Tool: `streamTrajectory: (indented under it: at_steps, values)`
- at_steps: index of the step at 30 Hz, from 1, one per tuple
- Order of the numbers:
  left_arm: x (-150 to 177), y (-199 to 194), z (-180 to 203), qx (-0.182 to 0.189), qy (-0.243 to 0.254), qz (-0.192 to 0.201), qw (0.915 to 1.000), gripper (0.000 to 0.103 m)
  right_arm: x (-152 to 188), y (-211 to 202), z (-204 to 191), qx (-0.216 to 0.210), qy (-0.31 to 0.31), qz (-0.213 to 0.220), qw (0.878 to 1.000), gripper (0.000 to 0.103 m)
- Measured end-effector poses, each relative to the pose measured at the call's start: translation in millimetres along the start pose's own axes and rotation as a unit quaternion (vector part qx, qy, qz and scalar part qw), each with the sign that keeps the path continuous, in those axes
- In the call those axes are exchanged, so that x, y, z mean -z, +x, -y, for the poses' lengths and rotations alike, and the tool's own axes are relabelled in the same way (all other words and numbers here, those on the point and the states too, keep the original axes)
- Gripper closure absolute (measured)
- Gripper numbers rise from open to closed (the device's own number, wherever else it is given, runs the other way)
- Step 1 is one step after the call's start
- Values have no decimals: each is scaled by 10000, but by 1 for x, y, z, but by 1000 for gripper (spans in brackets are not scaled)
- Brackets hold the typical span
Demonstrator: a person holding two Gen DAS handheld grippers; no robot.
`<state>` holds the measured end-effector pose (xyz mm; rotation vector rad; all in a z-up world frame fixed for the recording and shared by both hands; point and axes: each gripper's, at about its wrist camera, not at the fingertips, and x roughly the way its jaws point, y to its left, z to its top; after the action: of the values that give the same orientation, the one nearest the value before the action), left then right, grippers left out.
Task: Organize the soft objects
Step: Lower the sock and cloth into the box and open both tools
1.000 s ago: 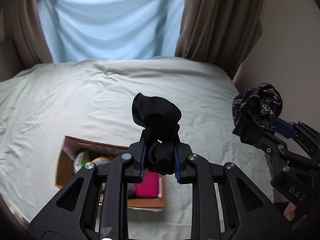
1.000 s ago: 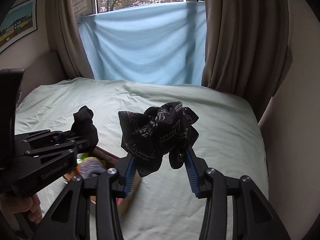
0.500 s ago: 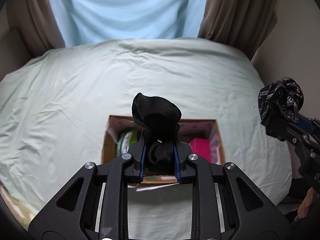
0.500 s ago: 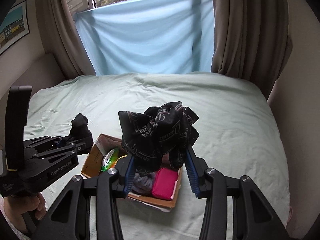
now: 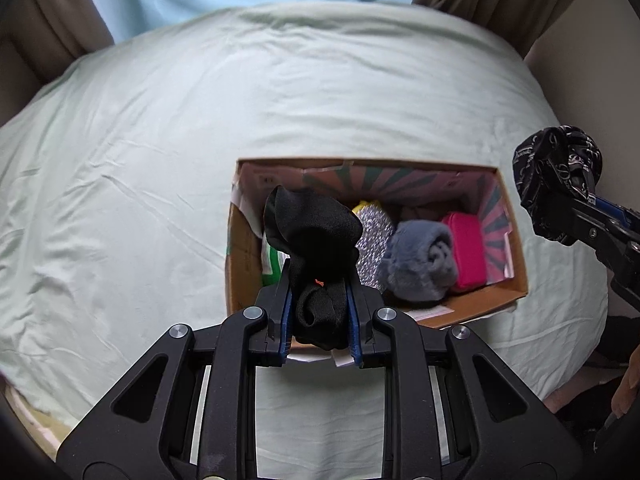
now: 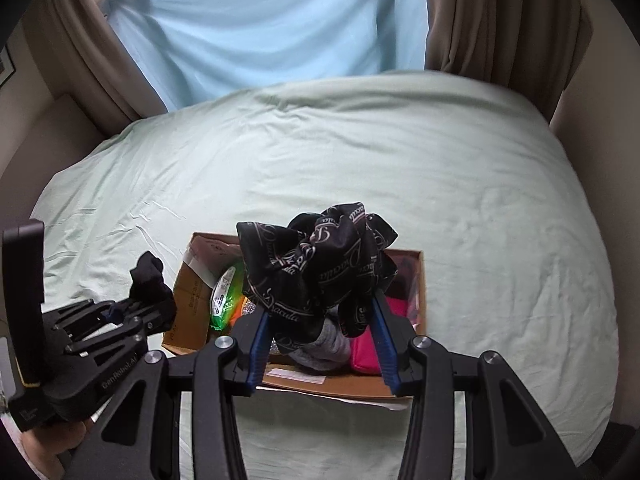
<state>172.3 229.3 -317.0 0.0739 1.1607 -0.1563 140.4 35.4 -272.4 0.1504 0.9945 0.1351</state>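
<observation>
Both claws look poised for the drop: the left gripper (image 5: 320,304) pinches a black sock (image 5: 312,224) and the right gripper (image 6: 320,344) clamps a printed black cloth (image 6: 320,264), each above the cardboard box (image 5: 236,240), so next they should lower and let go.

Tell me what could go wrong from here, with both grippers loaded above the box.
1. The cardboard box looks nearly full: grey roll, pink pouch and sparkly item sit side by side, so the black sock in the left gripper may perch on top.
2. The printed black cloth bulges past the right gripper; it might drape over the rim.
</observation>
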Motion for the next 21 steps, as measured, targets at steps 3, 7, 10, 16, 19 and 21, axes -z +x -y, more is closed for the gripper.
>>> streamTrajectory:
  at_steps: [3, 7, 10, 16, 19, 21]
  values:
    - [-2, 20, -3, -9, 31, -182, 9998, 84, -2, 27, -1, -69, 179, -323, 9993, 61]
    - [-10, 45, -10, 4, 3, -456, 9990, 84, -4, 59, 0, -195, 468, -665, 9965, 61]
    - [-17, 67, -12, 43, -19, -677, 9977, 84, -9, 81, 0, -224, 618, -925, 9935, 61]
    - [-29, 83, -7, 86, 133, -791, 9967, 29, -21, 122, -1, -306, 841, -1494, 9847, 58]
    - [-29, 84, -6, 230, 109, -841, 9961, 0, -23, 139, 4, -250, 1019, -1779, 9784, 38]
    - [-27, 85, -4, 180, 185, -881, 9958, 0, -24, 148, 8, -254, 1165, -1911, 9743, 13]
